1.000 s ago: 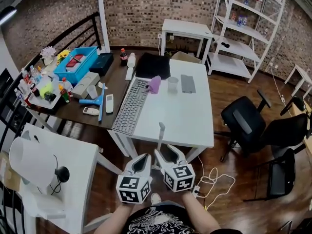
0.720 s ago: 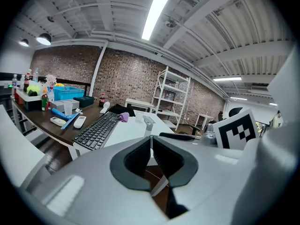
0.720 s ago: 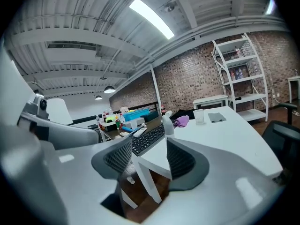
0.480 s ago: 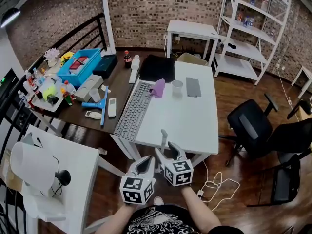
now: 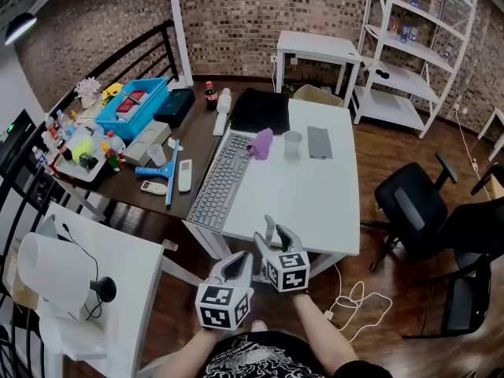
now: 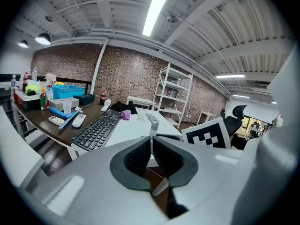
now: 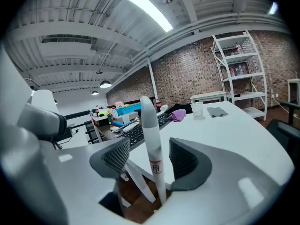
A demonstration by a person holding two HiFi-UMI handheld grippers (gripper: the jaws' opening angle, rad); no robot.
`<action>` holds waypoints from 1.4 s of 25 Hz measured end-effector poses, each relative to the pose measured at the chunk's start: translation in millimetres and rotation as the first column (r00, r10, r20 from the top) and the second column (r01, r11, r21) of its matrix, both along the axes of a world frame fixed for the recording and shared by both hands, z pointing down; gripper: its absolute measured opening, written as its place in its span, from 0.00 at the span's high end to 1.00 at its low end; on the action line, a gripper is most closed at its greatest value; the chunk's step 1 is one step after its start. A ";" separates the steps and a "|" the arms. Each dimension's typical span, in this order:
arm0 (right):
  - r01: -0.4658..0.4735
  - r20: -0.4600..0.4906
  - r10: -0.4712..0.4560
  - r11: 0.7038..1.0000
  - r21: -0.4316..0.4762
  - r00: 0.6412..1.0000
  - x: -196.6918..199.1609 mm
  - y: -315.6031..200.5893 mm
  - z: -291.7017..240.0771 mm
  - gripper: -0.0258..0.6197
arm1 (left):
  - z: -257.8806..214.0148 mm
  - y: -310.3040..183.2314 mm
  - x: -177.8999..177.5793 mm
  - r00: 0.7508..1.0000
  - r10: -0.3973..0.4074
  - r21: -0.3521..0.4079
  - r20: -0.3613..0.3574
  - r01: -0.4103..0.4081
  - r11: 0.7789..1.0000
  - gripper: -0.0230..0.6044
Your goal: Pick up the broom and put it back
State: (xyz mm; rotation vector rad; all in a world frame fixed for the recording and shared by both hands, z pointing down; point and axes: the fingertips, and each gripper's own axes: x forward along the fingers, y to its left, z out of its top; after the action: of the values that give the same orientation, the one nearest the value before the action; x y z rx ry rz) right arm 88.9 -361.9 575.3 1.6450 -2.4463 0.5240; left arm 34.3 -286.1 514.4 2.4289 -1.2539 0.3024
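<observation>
Two grippers are held side by side at the near edge of the white table [image 5: 303,191]. One broom handle [image 7: 146,121], pale and slim, stands nearly upright there, just in front of that edge. Its lower end and the broom head are out of sight. The right gripper [image 5: 276,234] has the handle between its jaws. The jaws are opening, and the right gripper view shows a gap on either side of the handle, so neither pad presses on it. The left gripper [image 6: 151,138], just to the left, has its two dark pads pressed together with nothing between them. On the white table lie one black keyboard [image 5: 220,181] along the left edge and, toward the far end, one purple cloth [image 5: 261,142], one clear cup [image 5: 293,142], one grey cloth [image 5: 319,142] and one black mat [image 5: 259,109]. Against the table's left side stands one dark table [image 5: 193,136] carrying one blue bin [image 5: 132,105], one dark-capped bottle [image 5: 210,94] and assorted clutter. One black office chair [image 5: 409,205] stands to the right of the white table, and one white shelf rack [image 5: 413,50] beyond its far right corner.
</observation>
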 end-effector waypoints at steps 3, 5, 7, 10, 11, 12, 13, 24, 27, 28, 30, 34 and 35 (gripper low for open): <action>-0.005 -0.011 0.005 1.000 -0.001 1.000 0.8 -10.0 4.0 0.60 | 2.2 -5.7 -2.0 1.000 -0.006 -0.003 0.005 0.006 1.000 0.94; -0.013 -0.026 0.013 1.000 -0.004 1.000 2.1 -13.4 6.3 0.64 | 2.3 -8.4 -3.1 1.000 -0.011 -0.006 0.007 0.011 1.000 0.94; -0.017 -0.050 0.017 1.000 -0.003 0.999 3.6 -14.3 8.4 0.72 | 1.9 -10.2 -3.0 1.000 -0.013 -0.007 0.006 0.013 1.000 0.94; -0.026 -0.063 0.026 1.000 0.005 0.998 5.1 -16.8 10.1 0.74 | 1.7 -13.6 -4.1 1.000 -0.016 -0.002 0.010 0.016 1.000 0.94; -0.026 -0.065 0.026 1.000 0.008 0.998 4.8 -17.3 10.4 0.77 | 2.3 -14.6 -5.0 1.000 -0.019 -0.001 0.013 0.019 1.000 0.94; -0.023 -0.070 0.024 1.000 0.011 0.997 4.1 -17.4 10.6 0.80 | 2.9 -15.3 -5.7 1.000 -0.021 -0.001 0.015 0.021 1.000 0.94; -0.019 -0.076 0.020 1.000 0.013 0.997 3.0 -17.4 10.6 0.81 | 3.2 -15.9 -6.0 1.000 -0.023 -0.001 0.017 0.023 1.000 0.94; 0.012 -0.103 -0.010 1.000 0.021 0.995 0.6 -9.1 10.4 0.82 | 0.4 -14.6 -3.8 1.000 -0.014 0.013 0.027 0.014 1.000 0.94; 0.009 -0.104 -0.006 1.000 0.027 0.995 3.0 -3.8 7.7 0.82 | -2.8 -12.1 -11.5 0.999 -0.030 0.024 0.024 0.030 0.999 0.94; 0.011 -0.108 -0.008 1.000 0.026 0.994 2.5 -1.8 7.2 0.82 | -2.6 -11.6 -15.2 0.999 -0.040 0.025 0.022 0.039 0.999 0.94; 0.016 -0.114 -0.014 1.000 0.020 0.993 0.4 3.3 7.3 0.82 | -1.8 -10.5 -21.3 0.998 -0.054 0.023 0.018 0.053 0.998 0.94; 0.004 -0.118 -0.001 1.000 0.021 0.993 -0.5 16.2 4.0 0.82 | -9.7 -3.8 -28.8 0.998 -0.059 0.044 0.005 0.059 0.997 0.94; -0.002 -0.118 0.004 1.000 0.025 0.993 -0.1 19.9 2.3 0.82 | -11.4 -1.1 -30.3 0.998 -0.059 0.049 0.002 0.058 0.997 0.94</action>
State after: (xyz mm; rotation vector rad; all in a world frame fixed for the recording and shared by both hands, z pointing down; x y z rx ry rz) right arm 88.9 -342.0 577.6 1.6397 -2.3750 0.3863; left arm 4.0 -287.2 503.0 2.4281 -1.3464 0.2631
